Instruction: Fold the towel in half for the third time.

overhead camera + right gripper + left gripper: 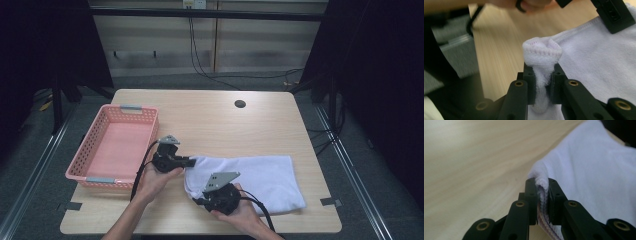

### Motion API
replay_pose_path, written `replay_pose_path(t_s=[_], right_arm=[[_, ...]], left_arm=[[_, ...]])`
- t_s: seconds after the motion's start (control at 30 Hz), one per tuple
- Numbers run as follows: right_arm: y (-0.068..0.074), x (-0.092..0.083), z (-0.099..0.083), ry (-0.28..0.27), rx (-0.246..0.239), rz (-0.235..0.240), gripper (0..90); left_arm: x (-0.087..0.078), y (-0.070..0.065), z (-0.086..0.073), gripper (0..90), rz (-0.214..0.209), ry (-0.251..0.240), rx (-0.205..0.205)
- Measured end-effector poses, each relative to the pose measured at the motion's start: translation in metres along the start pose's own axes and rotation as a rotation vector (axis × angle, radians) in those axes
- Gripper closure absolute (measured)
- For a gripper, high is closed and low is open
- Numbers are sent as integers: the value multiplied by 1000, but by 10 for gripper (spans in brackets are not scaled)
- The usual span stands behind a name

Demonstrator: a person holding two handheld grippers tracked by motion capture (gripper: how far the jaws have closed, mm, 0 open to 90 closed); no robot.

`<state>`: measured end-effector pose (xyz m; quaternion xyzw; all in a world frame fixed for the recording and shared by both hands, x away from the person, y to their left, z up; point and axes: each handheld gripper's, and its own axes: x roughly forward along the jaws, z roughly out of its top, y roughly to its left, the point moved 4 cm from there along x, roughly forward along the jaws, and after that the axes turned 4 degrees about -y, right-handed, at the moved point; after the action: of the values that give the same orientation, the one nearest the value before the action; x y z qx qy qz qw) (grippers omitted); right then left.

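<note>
The white towel is pinched by both the left tool and right tool, each clamped on little hem; it could be dropped if tugged.

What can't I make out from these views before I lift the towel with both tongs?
- Towel: the near left part, in the high view, is hidden by the right tongs and the hand.
- Pinched hems: in both gripper views, the black jaws cover how deep the cloth sits.
- Left tongs: tips hidden by their own body in the high view.
- Basket: its floor by the near wall is hidden behind that wall.
</note>
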<state>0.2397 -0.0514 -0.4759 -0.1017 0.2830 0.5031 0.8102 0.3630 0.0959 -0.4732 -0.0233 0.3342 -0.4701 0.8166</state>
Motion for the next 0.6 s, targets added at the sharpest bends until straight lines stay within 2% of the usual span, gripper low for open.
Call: replay_pose_path(t_s=[0.07,0.2,0.3,0.37,0.43,0.57,0.6], right_arm=[[2,-4,16,-43,-6,1,798],[6,-15,53,-162,7,26,798],[6,-23,72,-235,27,38,797],[4,-29,73,-266,46,45,797],[1,-37,65,-274,57,20,796],[-10,-59,38,-279,101,-33,794],[-12,-65,31,-278,106,-48,794]], left_arm=[[-12,-4,17,808,18,-11,28],[-36,-14,51,808,44,-33,65],[-42,-25,69,807,70,-41,123],[-34,-30,72,806,62,-22,126],[-16,-35,69,806,41,-1,129],[21,-48,64,797,-11,25,111],[30,-52,63,797,-23,37,121]])
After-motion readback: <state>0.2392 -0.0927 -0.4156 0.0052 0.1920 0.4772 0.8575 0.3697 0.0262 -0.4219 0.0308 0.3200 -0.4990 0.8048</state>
